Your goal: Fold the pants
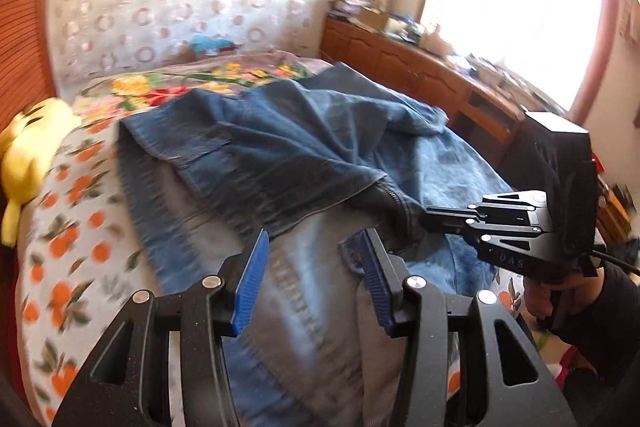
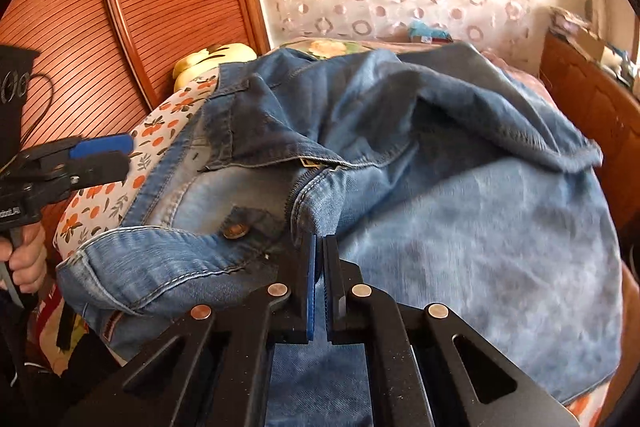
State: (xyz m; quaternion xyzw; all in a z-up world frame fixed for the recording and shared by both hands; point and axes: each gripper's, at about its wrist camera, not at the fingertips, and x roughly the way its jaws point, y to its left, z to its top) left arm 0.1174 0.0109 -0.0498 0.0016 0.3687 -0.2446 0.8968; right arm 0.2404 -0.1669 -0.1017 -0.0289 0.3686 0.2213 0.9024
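Two tools: right tool [image 2: 319, 259] clamps the jeans [image 2: 460, 219] fly edge; left tool [image 1: 310, 267] gapes at six o'clock, bedspread [image 1: 68, 227] blurred.

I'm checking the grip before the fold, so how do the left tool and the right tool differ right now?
The left tool is open, its blue pads spread above the jeans and holding nothing; the right tool is shut on the jeans beside the zipper. The left tool hovers over the waistband side; the right tool lifts the fly edge into a ridge. Both are black, hand-held, with blue pads.
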